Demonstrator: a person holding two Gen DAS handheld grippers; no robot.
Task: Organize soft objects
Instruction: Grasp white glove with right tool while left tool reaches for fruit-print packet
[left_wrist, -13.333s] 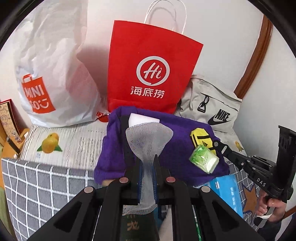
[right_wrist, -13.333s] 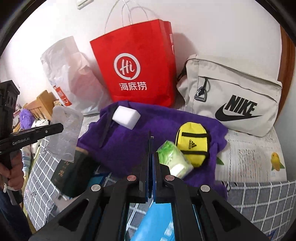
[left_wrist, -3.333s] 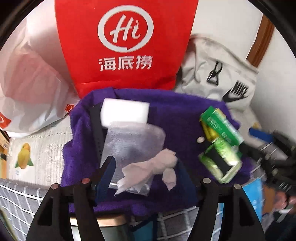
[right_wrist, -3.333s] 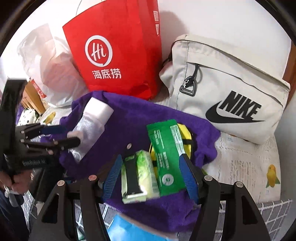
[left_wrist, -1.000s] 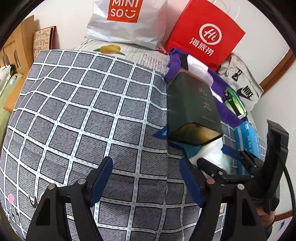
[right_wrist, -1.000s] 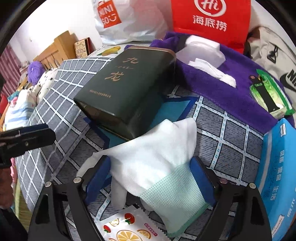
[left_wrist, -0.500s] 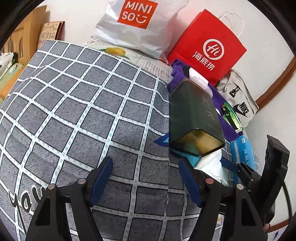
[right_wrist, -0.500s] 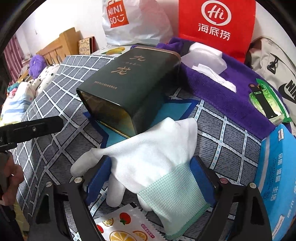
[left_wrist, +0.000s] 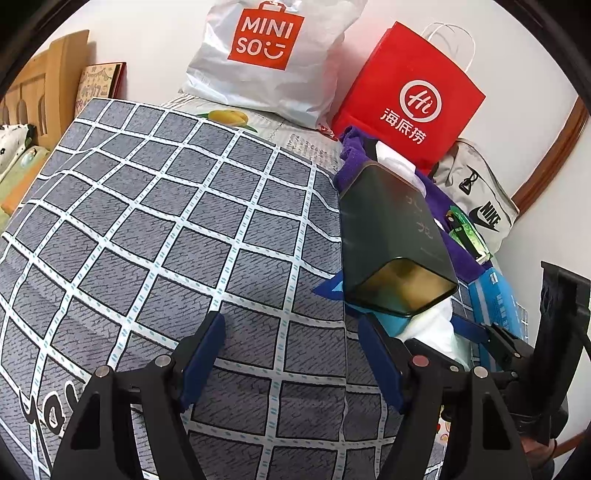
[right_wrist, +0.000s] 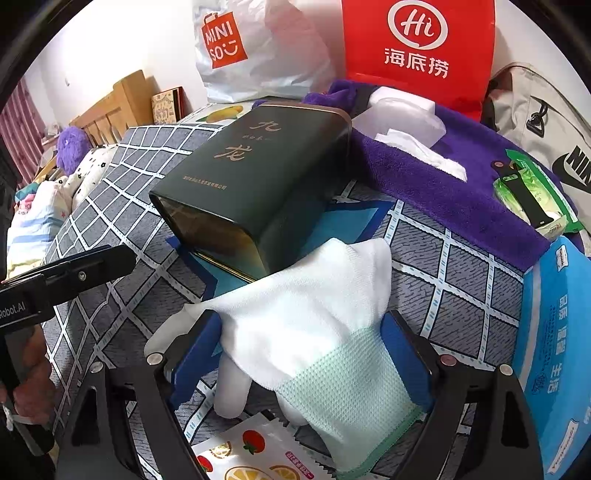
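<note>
White knitted glove with pale green cuff (right_wrist: 314, 325) lying on grey checked bed cover (right_wrist: 454, 280), leaning on dark green tin box (right_wrist: 255, 188). Right gripper (right_wrist: 301, 347) jaws apart, straddling it; left gripper (left_wrist: 291, 354) jaws apart, empty. Probably light, limp, not slippery; best pinched at bunched middle.

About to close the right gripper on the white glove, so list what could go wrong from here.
1. The white glove leans on the dark green tin; lifting may nudge the tin.
2. The fruit-print sachet lies partly under the cuff, so the open right gripper might pinch it too.
3. The glove's limp fingers may drag on the checked cover.
</note>
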